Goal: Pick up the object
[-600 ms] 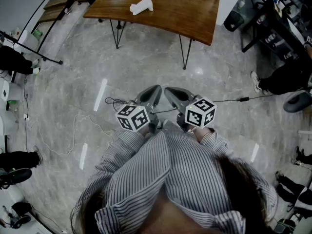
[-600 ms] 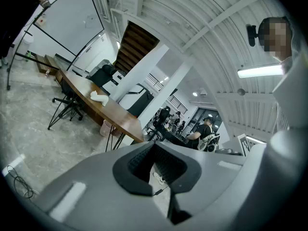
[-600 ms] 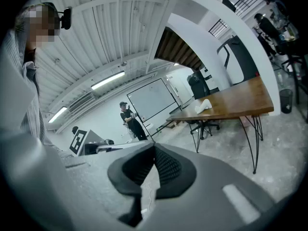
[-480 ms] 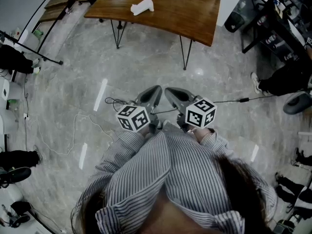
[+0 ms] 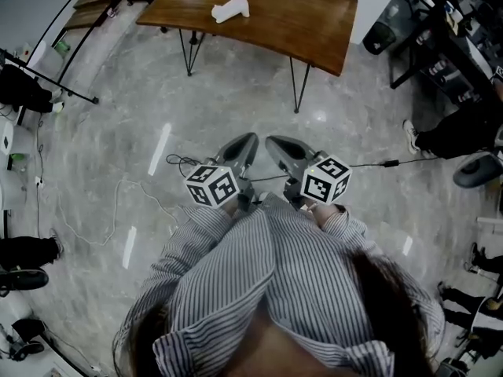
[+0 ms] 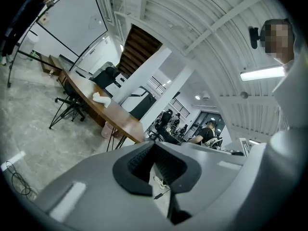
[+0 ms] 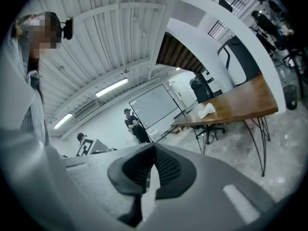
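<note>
You held the left gripper [image 5: 246, 142] and right gripper [image 5: 274, 143] pressed together, empty, near your body, since the object [image 5: 229, 9] sat far off on the tabletop [image 5: 302, 18].

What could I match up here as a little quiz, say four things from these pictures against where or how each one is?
Things:
1. white object
2. left gripper
3. striped shirt
4. wooden table

Place or state:
A. jaws shut, nothing between them
B. lying on the tabletop, far from both grippers
C. standing on thin dark legs on the grey floor
D. worn by the person, at the bottom of the head view

Pairs: 1-B, 2-A, 3-D, 4-C
</note>
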A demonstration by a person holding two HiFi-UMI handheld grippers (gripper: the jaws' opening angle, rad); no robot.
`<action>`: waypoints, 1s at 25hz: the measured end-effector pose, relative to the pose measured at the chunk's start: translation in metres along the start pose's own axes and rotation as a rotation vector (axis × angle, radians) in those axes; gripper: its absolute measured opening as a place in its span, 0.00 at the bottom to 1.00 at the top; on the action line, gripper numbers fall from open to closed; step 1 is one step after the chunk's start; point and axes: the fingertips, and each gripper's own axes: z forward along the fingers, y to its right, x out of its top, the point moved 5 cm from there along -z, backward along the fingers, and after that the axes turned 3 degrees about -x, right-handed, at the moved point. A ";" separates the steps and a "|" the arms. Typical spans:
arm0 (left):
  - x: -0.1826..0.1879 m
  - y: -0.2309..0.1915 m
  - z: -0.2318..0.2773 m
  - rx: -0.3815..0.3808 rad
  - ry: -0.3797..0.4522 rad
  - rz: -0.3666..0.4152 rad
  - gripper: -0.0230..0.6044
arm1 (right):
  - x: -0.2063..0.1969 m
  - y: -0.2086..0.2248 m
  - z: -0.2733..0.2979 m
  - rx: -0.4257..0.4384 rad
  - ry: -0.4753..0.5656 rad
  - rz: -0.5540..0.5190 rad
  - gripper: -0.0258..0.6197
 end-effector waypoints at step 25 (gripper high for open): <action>0.097 -0.122 0.134 -0.021 0.012 0.051 0.04 | 0.096 0.133 0.111 -0.028 0.177 0.085 0.04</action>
